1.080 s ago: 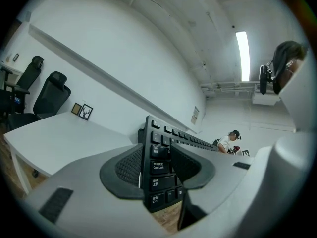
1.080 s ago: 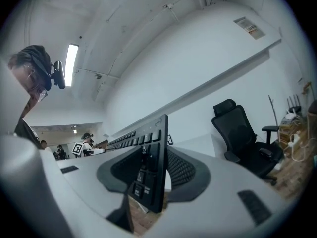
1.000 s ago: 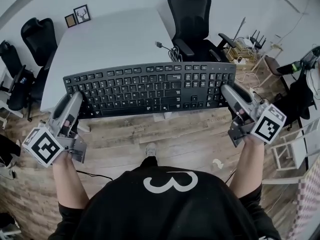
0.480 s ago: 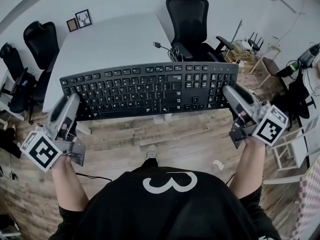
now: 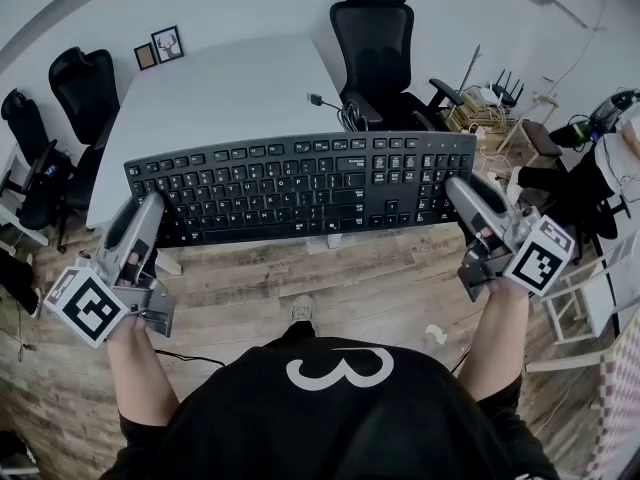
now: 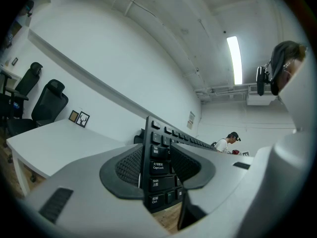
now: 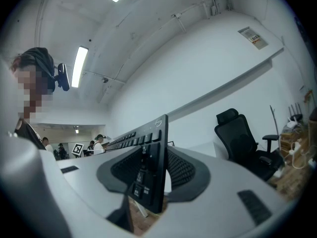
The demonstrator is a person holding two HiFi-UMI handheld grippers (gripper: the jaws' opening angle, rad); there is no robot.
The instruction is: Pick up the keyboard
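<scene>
A black full-size keyboard (image 5: 300, 183) hangs in the air over the wooden floor, in front of a white table (image 5: 220, 78). My left gripper (image 5: 150, 213) is shut on its left end, and my right gripper (image 5: 462, 196) is shut on its right end. In the left gripper view the keyboard (image 6: 161, 175) stands edge-on between the ribbed pads (image 6: 130, 165) of the left gripper (image 6: 158, 167), which press on both faces. The right gripper view shows the same: the keyboard (image 7: 148, 175) is clamped between the two pads (image 7: 181, 170) of the right gripper (image 7: 151, 170).
Black office chairs stand behind the table (image 5: 378, 38) and at its left (image 5: 80, 78). A coiled cable (image 5: 340, 108) and picture frames (image 5: 157, 46) lie on the table. Clutter and a white chair (image 5: 590, 288) fill the right side. My shoe (image 5: 302, 308) shows below.
The head view has shifted slightly. The keyboard stays held between both grippers in the same place.
</scene>
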